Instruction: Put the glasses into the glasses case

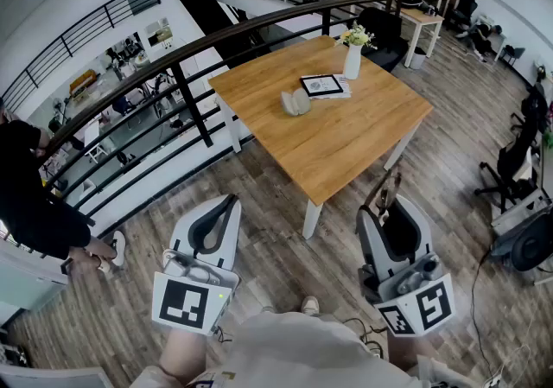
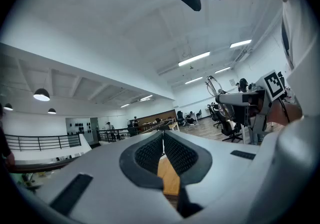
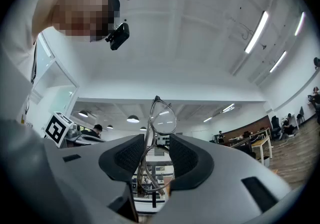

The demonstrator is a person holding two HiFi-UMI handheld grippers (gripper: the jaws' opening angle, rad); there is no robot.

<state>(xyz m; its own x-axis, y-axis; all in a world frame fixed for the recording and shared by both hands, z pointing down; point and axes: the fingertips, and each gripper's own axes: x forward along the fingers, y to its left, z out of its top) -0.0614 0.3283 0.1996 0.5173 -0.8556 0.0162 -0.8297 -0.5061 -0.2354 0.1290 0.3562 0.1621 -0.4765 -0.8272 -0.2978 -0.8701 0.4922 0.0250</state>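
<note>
A grey glasses case [image 1: 295, 102] lies open on the wooden table [image 1: 346, 140], well ahead of both grippers. My right gripper [image 1: 390, 202] is held in the air short of the table's near corner, shut on a folded pair of thin-rimmed glasses [image 1: 385, 187]. In the right gripper view the glasses [image 3: 161, 118] stand upright between the two pads, one lens rising above them. My left gripper [image 1: 230, 200] hovers over the floor to the left with its tips together and nothing in them. A strip of the table [image 2: 169, 178] shows through the left gripper [image 2: 163, 134].
On the table, beyond the case, lie a tablet [image 1: 322, 85] and a white vase of flowers [image 1: 352, 58]. A black railing [image 1: 173, 66] runs along the table's left side. Office chairs [image 1: 518, 162] stand at the right. A person in black [image 1: 30, 196] stands at far left.
</note>
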